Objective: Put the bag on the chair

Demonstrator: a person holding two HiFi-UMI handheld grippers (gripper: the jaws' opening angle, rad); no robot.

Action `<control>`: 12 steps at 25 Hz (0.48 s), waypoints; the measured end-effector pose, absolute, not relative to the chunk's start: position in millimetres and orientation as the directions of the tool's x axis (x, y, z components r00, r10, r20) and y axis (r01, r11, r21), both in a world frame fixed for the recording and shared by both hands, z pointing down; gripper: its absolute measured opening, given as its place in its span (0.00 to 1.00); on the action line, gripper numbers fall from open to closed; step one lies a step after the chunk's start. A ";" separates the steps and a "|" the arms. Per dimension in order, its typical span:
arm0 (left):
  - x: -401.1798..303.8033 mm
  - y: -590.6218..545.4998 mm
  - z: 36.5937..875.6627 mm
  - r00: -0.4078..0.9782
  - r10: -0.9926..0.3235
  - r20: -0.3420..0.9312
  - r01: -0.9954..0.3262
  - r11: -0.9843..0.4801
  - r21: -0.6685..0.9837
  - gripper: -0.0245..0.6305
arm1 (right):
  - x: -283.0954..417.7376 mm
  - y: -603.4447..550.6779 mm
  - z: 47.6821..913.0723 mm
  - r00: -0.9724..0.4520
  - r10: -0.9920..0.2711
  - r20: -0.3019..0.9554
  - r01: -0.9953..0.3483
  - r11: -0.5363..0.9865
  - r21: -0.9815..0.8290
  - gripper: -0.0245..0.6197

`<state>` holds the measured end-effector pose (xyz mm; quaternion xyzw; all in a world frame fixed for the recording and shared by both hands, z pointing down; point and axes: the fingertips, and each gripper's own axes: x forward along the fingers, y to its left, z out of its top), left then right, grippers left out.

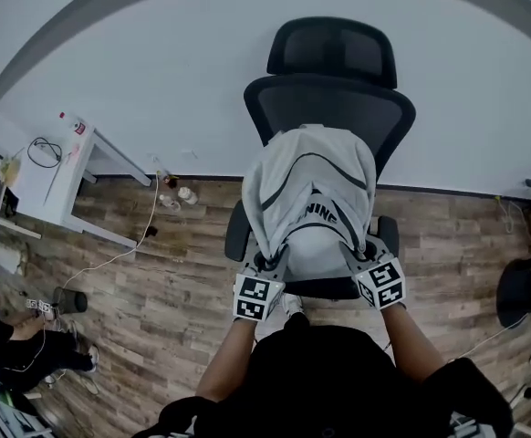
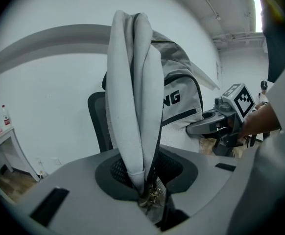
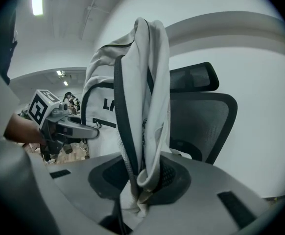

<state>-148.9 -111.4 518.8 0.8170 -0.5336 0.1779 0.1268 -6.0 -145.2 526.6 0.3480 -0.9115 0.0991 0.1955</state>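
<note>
A light grey backpack (image 1: 311, 199) with black trim and lettering hangs over the seat of a black mesh office chair (image 1: 331, 99). My left gripper (image 1: 270, 265) is shut on the bag's left shoulder strap (image 2: 132, 97), bunched between the jaws. My right gripper (image 1: 355, 261) is shut on the other grey strap (image 3: 145, 106). Both grippers hold the bag from its near side, at the seat's front edge. In the left gripper view the right gripper (image 2: 201, 127) shows beside the bag (image 2: 181, 99). In the right gripper view the left gripper (image 3: 86, 129) shows to the left.
A white desk (image 1: 60, 176) stands at the left against the wall, with cables and small bottles (image 1: 176, 194) on the wooden floor beside it. A person (image 1: 1, 336) sits at the far left. Another dark chair (image 1: 521, 290) is at the right edge.
</note>
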 end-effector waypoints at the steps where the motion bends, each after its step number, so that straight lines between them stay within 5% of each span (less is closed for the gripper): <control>1: -150.0 -114.6 523.3 0.379 -0.818 0.433 -0.912 -0.409 0.027 0.19 | -7.0 -146.6 531.1 -0.670 -0.602 0.435 -0.686 0.726 -0.052 0.20; 12: -177.4 -193.4 571.3 0.478 -0.677 0.560 -0.856 -0.503 0.122 0.19 | -33.1 -209.9 582.6 -0.619 -0.573 0.538 -0.752 0.629 -0.196 0.19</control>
